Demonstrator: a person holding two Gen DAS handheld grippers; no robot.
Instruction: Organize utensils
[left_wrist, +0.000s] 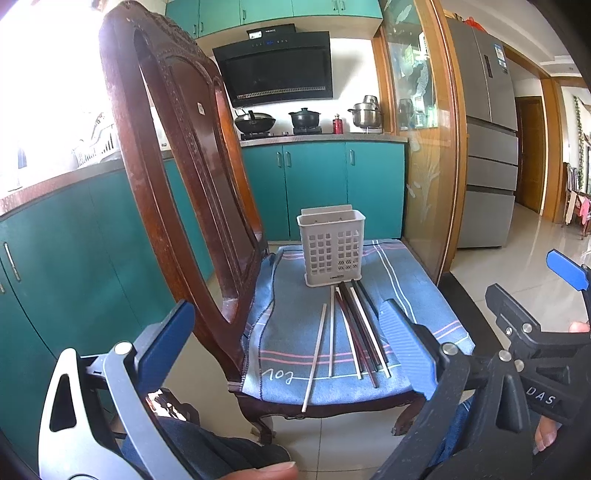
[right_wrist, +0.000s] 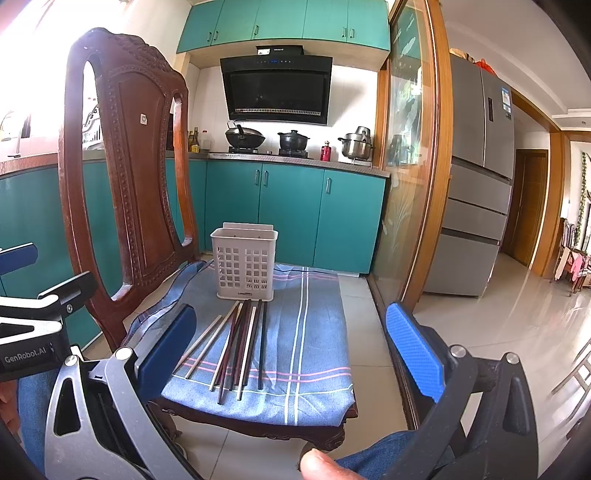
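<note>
Nothing of the task looks done yet; the chopsticks (right_wrist: 236, 343) all lie loose on the blue cloth (right_wrist: 314, 332) over the chair (right_wrist: 125, 177) seat, lower centre of the right view, fanned out with their far ends just beside the foot of the white holder (right_wrist: 243, 262); as far as its slotted wall shows, the holder is empty, though its inside is not visible from this low angle.

The left claw (left_wrist: 291, 343) is spread wide and holds nothing, low in the left view with the sticks (left_wrist: 351, 332) between its blue pads and well short of them; the right claw (right_wrist: 291, 347) is likewise wide open and empty, framing the cloth from the bottom of its view.

All the sticks are left to lift and stand in the holder, I judge.

Hard to make out: the exact count, since the dark and pale sticks overlap, roughly 7 or 8; 1 pale stick overhangs the front edge of the seat in the left view; the upper left of both frames is washed out by window glare.
</note>
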